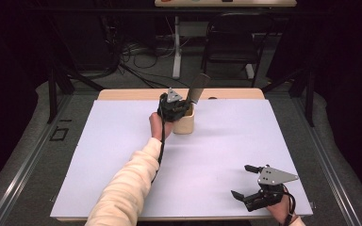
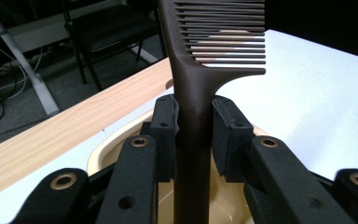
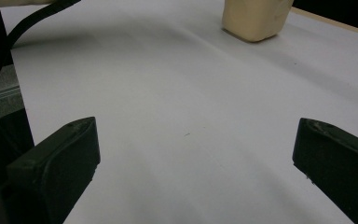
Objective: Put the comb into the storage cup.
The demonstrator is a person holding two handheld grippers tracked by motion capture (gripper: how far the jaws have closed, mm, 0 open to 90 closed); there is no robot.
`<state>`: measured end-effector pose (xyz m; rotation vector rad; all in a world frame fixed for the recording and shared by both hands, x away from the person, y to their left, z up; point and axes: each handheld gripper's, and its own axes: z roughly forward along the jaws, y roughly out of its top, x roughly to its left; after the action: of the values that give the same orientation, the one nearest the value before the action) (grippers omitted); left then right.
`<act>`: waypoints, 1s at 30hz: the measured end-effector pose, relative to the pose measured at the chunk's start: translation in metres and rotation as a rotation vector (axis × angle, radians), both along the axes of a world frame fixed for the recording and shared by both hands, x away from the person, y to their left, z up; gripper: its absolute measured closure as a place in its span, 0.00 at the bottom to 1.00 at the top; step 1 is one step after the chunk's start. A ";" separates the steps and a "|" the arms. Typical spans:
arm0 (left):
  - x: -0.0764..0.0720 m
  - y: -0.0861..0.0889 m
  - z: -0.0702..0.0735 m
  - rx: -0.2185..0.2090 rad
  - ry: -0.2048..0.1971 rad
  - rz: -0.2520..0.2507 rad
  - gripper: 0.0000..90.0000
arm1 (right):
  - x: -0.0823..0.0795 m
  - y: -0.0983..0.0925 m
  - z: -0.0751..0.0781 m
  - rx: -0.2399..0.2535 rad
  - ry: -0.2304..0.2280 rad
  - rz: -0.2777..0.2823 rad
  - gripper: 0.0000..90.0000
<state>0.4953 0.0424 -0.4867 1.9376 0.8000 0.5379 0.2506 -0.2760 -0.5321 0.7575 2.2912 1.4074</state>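
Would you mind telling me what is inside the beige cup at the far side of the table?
The dark comb stands in the cup, its handle going down inside, gripped by the left tongs. The comb's lower end and the cup's bottom are hidden.

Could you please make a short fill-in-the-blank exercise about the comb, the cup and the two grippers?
1. The left gripper is shut on the handle of a dark ____.
2. The comb stands in a beige ____.
3. The jaws of the right gripper are ____.
4. The cup stands on a ____ table cover.

Missing words: comb; cup; open; white
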 end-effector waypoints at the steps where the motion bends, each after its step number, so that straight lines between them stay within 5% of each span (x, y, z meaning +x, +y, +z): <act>1: 0.000 0.000 0.000 0.003 0.002 -0.002 0.80 | 0.000 0.000 0.000 0.000 0.000 0.000 0.00; 10: 0.002 0.000 -0.003 0.021 0.040 -0.001 0.79 | 0.000 0.000 0.000 -0.002 0.001 -0.002 0.00; 13: -0.001 0.001 -0.001 0.014 0.059 0.000 0.57 | 0.000 0.000 0.000 -0.001 0.000 -0.003 0.00; 18: -0.006 0.011 0.004 -0.028 0.065 0.027 0.37 | 0.000 0.000 0.000 0.000 0.000 -0.001 0.00; 30: -0.013 0.027 0.021 -0.008 0.068 0.026 0.10 | 0.000 0.001 0.000 -0.010 0.001 0.001 0.00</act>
<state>0.4822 0.0691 -0.4658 1.9488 0.8701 0.4857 0.2510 -0.2752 -0.5319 0.7543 2.2973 1.3958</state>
